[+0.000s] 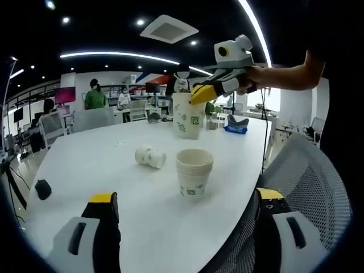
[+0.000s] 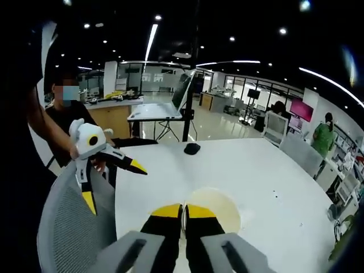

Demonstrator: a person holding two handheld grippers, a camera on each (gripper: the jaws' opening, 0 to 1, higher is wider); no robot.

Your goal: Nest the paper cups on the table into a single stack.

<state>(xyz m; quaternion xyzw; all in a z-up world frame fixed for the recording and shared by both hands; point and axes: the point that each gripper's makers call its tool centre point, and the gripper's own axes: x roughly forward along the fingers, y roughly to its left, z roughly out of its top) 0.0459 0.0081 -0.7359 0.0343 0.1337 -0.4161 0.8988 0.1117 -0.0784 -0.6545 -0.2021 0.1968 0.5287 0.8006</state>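
Right gripper [image 1: 199,94], fingers clenched on the rim of a printed paper cup [image 1: 187,116] held above the smooth white counter [image 1: 114,170]; nested cup stack [image 1: 193,172] upright, another cup [image 1: 150,157] lying sideways; left gripper [image 2: 111,179] fingers released

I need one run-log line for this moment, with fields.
right tool: shut on paper cup, held above table | left tool: open, empty | stack of cups: upright | one cup: lying on side

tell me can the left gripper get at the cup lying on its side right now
Probably yes. The left gripper is open and holds nothing, and bare table lies between it and the tipped cup; the cup stack stands beside, apart from it.
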